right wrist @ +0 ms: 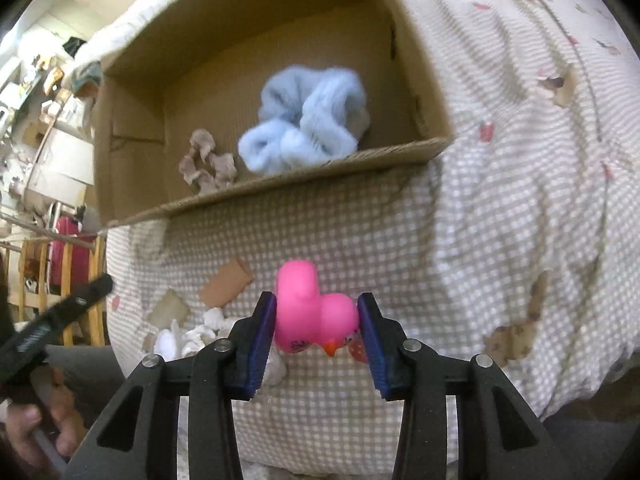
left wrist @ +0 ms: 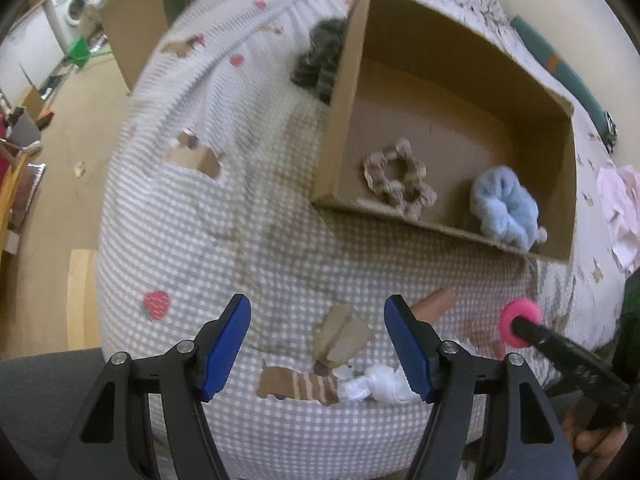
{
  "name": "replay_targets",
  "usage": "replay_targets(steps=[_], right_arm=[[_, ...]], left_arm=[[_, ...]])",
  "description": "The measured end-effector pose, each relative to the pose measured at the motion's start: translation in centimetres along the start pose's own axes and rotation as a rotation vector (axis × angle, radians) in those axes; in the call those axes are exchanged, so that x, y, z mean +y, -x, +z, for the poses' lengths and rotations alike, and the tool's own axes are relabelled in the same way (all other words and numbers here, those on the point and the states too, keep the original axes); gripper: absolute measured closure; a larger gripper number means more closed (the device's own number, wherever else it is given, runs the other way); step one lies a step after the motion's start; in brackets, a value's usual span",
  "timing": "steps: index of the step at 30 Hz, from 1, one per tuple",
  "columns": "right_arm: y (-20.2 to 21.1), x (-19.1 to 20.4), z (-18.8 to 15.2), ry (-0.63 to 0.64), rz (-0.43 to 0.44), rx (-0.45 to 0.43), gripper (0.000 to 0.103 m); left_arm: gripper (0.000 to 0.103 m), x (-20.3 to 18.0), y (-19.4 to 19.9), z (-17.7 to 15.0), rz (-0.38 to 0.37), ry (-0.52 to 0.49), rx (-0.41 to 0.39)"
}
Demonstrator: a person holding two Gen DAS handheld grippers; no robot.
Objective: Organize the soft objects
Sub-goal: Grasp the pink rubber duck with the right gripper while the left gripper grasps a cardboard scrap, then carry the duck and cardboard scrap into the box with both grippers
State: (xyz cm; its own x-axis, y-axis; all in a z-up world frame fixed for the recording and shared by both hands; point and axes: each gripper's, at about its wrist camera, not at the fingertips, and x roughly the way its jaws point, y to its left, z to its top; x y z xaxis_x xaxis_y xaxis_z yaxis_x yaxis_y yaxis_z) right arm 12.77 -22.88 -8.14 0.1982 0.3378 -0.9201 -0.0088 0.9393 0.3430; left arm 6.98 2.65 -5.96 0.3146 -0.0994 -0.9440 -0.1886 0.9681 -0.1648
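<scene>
A pink rubber duck (right wrist: pixel 316 316) sits between the pads of my right gripper (right wrist: pixel 317 334), which is shut on it just above the checked bedspread. It shows as a pink blob (left wrist: pixel 520 322) in the left wrist view. A cardboard box (left wrist: pixel 344 92) lies on the bed and holds a blue fluffy scrunchie (left wrist: pixel 505 208) and a beige scrunchie (left wrist: pixel 398 182); both also show in the right wrist view, blue (right wrist: pixel 308 120) and beige (right wrist: pixel 208 162). My left gripper (left wrist: pixel 318 340) is open and empty above a white soft object (left wrist: pixel 378 388).
A dark grey fuzzy object (left wrist: pixel 320 56) lies left of the box. The checked bedspread (left wrist: pixel 240 240) has dog and strawberry prints. A pink cloth (left wrist: pixel 620 212) lies at the right. The bed's left edge drops to a floor with boxes and a washing machine (left wrist: pixel 76 8).
</scene>
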Motion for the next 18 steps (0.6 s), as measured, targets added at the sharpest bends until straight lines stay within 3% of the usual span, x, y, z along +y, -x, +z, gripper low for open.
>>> replay_targets(steps=[6, 12, 14, 18], right_arm=[[1.6, -1.4, -0.3, -0.021, 0.017, -0.017, 0.059], [2.4, -2.5, -0.4, -0.039, 0.026, -0.024, 0.059], [2.6, -2.7, -0.5, -0.043, 0.026, -0.026, 0.059], [2.5, -2.6, -0.5, -0.046, 0.022, -0.030, 0.059]], left_arm=[[0.043, -0.9, -2.9, -0.2, -0.016, -0.020, 0.082], [0.048, -2.1, -7.2, -1.0, -0.021, -0.064, 0.237], [0.064, -2.4, -7.6, -1.0, 0.007, -0.082, 0.234], [0.081, -2.7, -7.6, -1.0, 0.005, -0.090, 0.214]])
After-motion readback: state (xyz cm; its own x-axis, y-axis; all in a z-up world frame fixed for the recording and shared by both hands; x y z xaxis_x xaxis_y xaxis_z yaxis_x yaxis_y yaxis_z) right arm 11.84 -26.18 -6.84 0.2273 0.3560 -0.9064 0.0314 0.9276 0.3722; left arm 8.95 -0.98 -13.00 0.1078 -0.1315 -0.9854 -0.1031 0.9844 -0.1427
